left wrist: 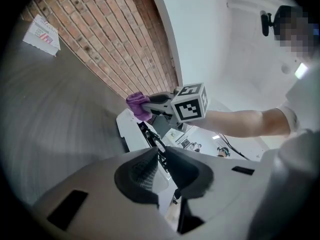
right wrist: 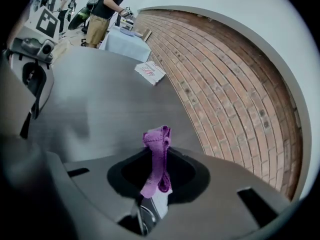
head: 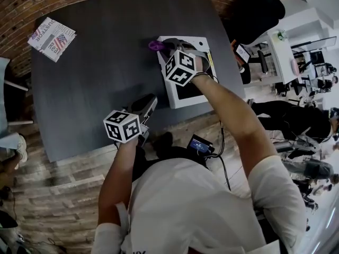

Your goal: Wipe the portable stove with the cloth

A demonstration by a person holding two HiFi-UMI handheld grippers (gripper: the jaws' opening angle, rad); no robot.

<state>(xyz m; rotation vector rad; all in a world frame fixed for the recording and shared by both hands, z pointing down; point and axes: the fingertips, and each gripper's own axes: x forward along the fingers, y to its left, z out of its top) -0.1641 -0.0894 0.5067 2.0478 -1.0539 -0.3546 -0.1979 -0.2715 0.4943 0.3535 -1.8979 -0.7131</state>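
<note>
A paper booklet (head: 52, 38) lies on the dark table (head: 90, 83), far off to the left of the stove (head: 176, 98). The left gripper (head: 149, 100) hangs over the near edge of the table, left of the stove and not touching it. Its arm is bent and tucked close to the body. Its tongs are together, with nothing in them. The right arm reaches out long, across the stove. The right gripper (head: 163, 47) is at the stove's far left corner, and its tongs pinch the purple cloth (head: 155, 45) tight.
</note>
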